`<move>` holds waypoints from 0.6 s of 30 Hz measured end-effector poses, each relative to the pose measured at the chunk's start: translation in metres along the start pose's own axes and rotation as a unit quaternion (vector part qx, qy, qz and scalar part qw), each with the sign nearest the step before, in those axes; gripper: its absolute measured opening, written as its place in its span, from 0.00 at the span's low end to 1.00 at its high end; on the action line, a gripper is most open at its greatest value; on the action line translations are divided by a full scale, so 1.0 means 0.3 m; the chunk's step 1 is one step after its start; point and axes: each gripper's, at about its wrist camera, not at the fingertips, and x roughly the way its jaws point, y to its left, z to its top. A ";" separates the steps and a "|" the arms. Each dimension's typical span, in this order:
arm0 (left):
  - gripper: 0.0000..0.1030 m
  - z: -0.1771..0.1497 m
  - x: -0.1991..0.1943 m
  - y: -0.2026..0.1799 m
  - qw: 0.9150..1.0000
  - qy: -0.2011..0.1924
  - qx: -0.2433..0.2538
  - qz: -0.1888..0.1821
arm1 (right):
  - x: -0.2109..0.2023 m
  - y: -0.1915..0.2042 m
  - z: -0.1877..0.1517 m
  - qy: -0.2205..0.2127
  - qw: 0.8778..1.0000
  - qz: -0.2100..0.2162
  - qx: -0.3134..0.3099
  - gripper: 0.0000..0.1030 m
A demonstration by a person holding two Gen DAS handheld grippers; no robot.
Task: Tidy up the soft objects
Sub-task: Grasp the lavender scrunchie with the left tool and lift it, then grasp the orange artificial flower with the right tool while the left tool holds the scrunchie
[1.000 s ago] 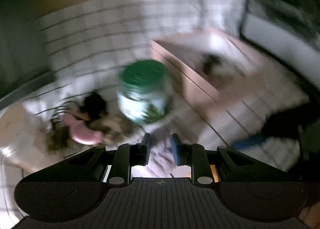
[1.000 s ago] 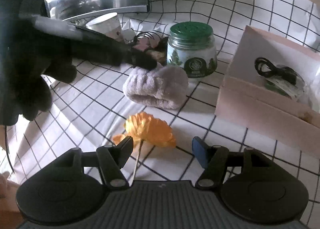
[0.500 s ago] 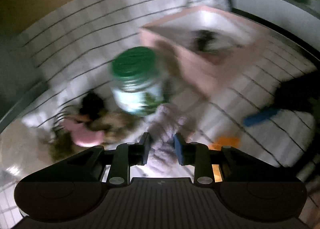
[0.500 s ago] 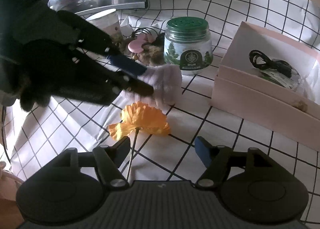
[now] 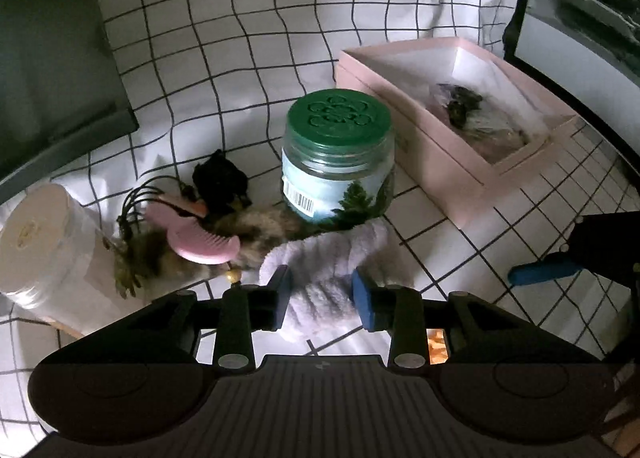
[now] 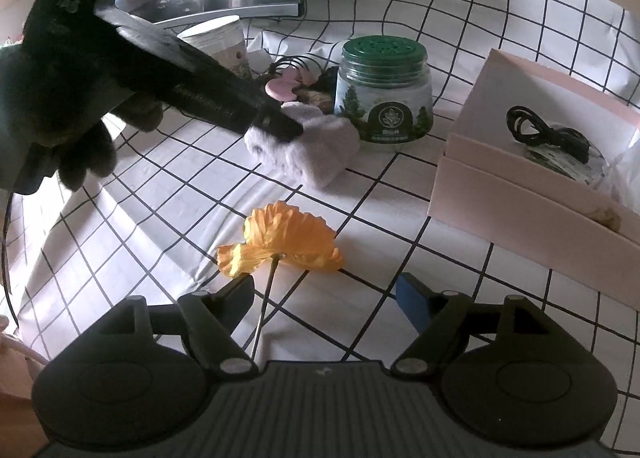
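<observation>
Left claw (image 5: 321,300) has just been opening and now straddles the towel (image 5: 324,262), pads not yet pressing; it lies beside the jar (image 5: 338,156). Right claw (image 6: 326,296) spreads wide over the flower (image 6: 286,240), empty. Grasping comes next, I think.

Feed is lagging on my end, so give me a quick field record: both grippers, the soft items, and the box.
left gripper: jaws just opening, straddling the white towel; grip unclear
right gripper: open, just widening, empty, over the flower stem
orange flower: flat on the checked cloth
towel position: against the green-lidded jar
pink box: open, holds a black cable
</observation>
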 end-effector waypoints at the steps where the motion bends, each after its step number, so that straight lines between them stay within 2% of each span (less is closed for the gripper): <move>1: 0.37 0.004 0.006 0.008 1.000 0.002 -0.013 -0.005 | 0.001 0.002 0.000 0.000 1.000 0.000 -0.001 0.78; 3: 0.38 0.012 0.018 0.027 0.999 0.007 -0.046 -0.014 | 0.002 0.005 0.000 0.000 1.000 -0.001 -0.004 0.78; 6: 0.46 0.016 0.036 0.055 0.996 0.017 -0.087 0.007 | 0.003 0.010 -0.002 -0.002 1.000 -0.003 -0.009 0.79; 8: 0.62 0.008 0.047 0.082 0.992 0.029 -0.122 0.008 | 0.004 0.012 -0.004 -0.002 1.000 -0.003 -0.011 0.80; 11: 0.73 -0.009 0.060 0.108 0.986 0.037 -0.164 0.007 | 0.005 0.015 -0.008 -0.004 1.000 -0.004 -0.014 0.81; 13: 0.73 -0.016 0.061 0.122 0.983 0.032 -0.183 0.001 | 0.006 0.017 -0.011 -0.006 1.000 -0.004 -0.014 0.82; 15: 0.71 -0.020 0.050 0.099 0.984 0.016 -0.178 -0.002 | 0.009 0.016 -0.012 -0.007 1.000 -0.003 -0.015 0.83; 18: 0.63 -0.035 0.050 0.073 0.985 0.003 -0.173 -0.026 | 0.010 0.018 -0.013 -0.009 1.000 -0.001 -0.014 0.85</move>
